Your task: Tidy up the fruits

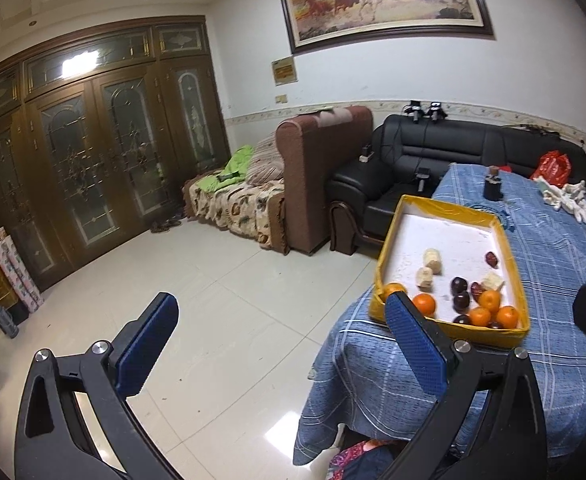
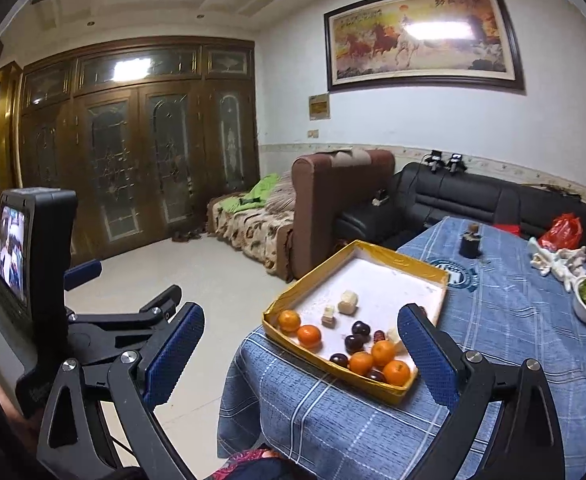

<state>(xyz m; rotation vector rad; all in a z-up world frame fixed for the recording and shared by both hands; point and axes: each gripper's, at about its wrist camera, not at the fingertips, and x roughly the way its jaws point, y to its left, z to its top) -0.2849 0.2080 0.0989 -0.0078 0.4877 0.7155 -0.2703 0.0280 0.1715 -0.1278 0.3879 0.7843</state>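
Both jaws wide, nothing held: left gripper (image 1: 281, 344), right gripper (image 2: 301, 356). Fruit sits at near end of yellow tray (image 2: 377, 249) on table edge. Oranges (image 2: 383, 353) likely firm, round, prone to roll: pinch across the middle. Dark plums (image 2: 355, 343) likely softer, slick: light squeeze

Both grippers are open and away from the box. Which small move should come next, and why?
Probably bring the right gripper forward and down toward the oranges at the near end of the yellow box. Both grippers are open and empty, the left gripper hangs mostly over the floor, and the fruit lies mixed and untouched.
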